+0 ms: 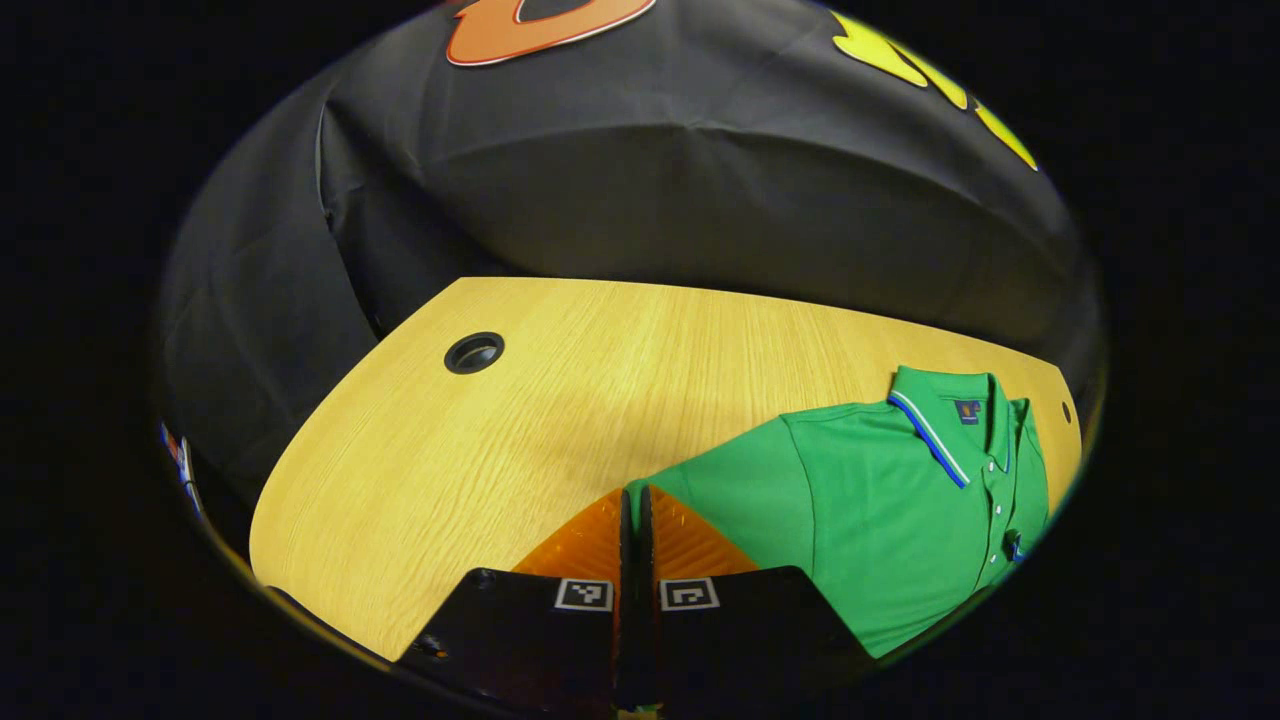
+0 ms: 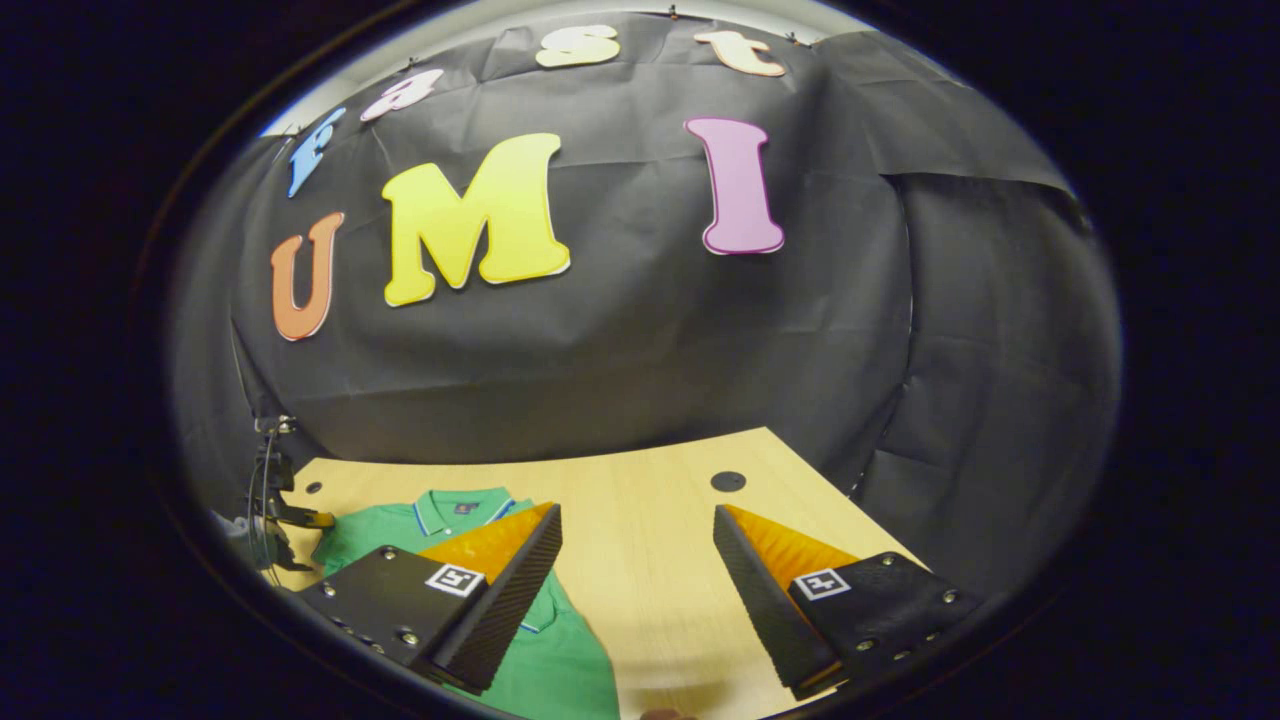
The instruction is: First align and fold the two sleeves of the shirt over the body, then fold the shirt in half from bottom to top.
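Observation:
A green polo shirt (image 1: 880,510) lies face up on the wooden table (image 1: 560,400), collar (image 1: 940,425) toward the far side. In the left gripper view my left gripper (image 1: 635,497) is shut at the outer edge of one sleeve (image 1: 730,490), and a strip of green cloth shows between its fingers. In the right gripper view my right gripper (image 2: 637,516) hovers open above the table (image 2: 650,580). The shirt (image 2: 560,660) lies under and beside its left finger (image 2: 505,590), and nothing is between the fingers.
A round cable hole (image 1: 474,352) is in the table left of the shirt, and another hole (image 2: 728,481) lies near the far right edge. A dark thin-framed device (image 2: 265,510) stands at the table's left edge. Black cloth walls close in behind.

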`<state>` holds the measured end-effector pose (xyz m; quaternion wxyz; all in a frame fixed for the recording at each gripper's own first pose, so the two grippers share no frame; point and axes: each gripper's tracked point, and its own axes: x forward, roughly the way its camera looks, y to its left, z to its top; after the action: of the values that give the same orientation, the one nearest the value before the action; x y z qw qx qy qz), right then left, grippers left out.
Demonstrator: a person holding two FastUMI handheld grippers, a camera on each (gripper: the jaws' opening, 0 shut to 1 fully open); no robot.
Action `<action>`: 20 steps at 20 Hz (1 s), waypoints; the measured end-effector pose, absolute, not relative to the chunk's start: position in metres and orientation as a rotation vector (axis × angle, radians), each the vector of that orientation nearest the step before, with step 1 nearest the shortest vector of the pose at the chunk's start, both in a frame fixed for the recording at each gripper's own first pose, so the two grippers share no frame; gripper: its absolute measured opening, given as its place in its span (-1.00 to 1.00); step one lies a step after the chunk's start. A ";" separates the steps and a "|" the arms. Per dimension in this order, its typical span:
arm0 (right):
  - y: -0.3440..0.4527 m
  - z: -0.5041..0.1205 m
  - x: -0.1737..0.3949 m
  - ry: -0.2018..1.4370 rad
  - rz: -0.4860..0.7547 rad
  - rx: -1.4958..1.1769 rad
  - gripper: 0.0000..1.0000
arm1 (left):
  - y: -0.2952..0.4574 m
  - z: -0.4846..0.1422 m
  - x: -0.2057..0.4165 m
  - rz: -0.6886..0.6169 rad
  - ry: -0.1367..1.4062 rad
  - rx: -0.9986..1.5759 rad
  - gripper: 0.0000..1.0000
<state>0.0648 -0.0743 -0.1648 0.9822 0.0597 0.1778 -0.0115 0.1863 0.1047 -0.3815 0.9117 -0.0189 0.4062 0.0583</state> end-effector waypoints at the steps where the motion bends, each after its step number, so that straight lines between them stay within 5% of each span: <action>1: -0.073 -0.167 0.064 0.366 -0.025 0.120 0.92 | 0.102 -0.380 0.187 0.111 0.834 -0.033 -0.93; 20: -0.049 -0.158 0.055 0.346 0.001 0.106 0.92 | -0.023 -0.306 0.164 -0.184 0.655 0.126 -0.94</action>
<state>0.0550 -0.0492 -0.1580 0.9837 0.0527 0.1719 0.0007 0.1638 -0.0234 -0.3062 0.9408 0.0617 0.3210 -0.0902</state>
